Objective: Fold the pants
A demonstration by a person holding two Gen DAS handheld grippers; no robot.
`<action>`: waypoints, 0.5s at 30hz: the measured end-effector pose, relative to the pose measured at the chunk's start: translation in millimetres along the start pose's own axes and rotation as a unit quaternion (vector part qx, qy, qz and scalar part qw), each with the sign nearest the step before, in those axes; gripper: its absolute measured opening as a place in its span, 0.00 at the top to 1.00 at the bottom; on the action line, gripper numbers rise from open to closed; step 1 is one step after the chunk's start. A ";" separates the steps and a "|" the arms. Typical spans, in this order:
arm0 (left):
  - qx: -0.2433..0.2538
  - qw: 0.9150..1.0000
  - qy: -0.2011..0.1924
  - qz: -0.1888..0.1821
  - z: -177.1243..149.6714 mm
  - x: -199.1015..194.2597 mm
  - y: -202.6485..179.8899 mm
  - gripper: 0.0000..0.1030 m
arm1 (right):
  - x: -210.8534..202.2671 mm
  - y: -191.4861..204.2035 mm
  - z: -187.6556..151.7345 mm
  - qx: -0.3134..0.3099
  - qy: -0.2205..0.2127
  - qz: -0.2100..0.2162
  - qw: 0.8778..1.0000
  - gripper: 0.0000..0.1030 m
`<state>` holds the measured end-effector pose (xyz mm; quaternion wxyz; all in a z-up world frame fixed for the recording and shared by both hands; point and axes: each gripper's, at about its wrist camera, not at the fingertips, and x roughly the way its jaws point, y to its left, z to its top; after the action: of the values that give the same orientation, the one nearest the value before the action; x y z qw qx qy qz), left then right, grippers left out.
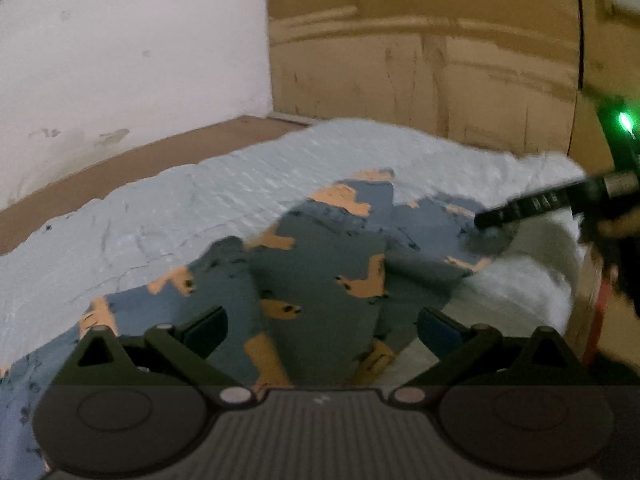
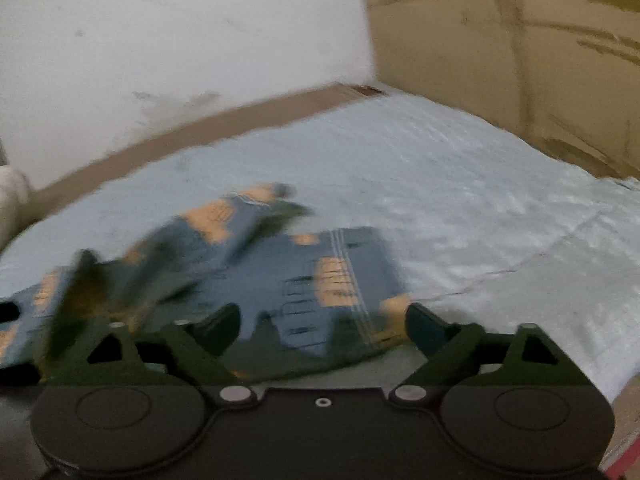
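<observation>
Left wrist view: the left tongs (image 1: 322,330) stand spread and empty; the pants (image 1: 320,272) lie rumpled on the bed (image 1: 160,208) just ahead; right wrist view: the right tongs (image 2: 322,326) are spread too, nothing pinched; the pants look only partly folded, with smoothing and further folds judged left.

Left gripper (image 1: 322,330): matte black body, ribbed centre plate, two round discs, silver pivot pins, dark olive linkage arms, dark blue finger pads (image 1: 438,330). Right gripper (image 2: 322,326): the same build is shown, with a smooth plate and one small screw hole.
</observation>
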<state>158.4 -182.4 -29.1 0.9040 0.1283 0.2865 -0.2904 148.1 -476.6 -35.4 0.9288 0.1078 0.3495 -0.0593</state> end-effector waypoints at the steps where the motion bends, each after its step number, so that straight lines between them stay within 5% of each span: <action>1: 0.007 1.000 0.004 0.003 0.5 4.4 -4.0 0.07 | 6.4 -9.2 1.9 0.003 0.008 -0.009 1.000 0.25; 6: 0.001 0.999 0.037 0.002 0.2 15.3 -7.4 0.30 | 25.5 -39.2 6.6 0.031 0.039 0.005 0.999 0.57; 10: -0.016 0.998 0.062 0.000 -1.0 20.8 1.8 0.61 | 23.4 -35.4 8.8 -0.002 0.037 0.022 0.999 0.87; 15: -0.026 0.997 0.066 -0.005 0.8 15.5 7.4 0.77 | 2.8 -22.3 26.5 -0.069 0.006 -0.008 0.998 0.88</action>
<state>173.5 -183.8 -37.1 0.8846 0.1220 0.3534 -0.2788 163.0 -504.8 -21.4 0.9315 0.0406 0.3590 -0.0418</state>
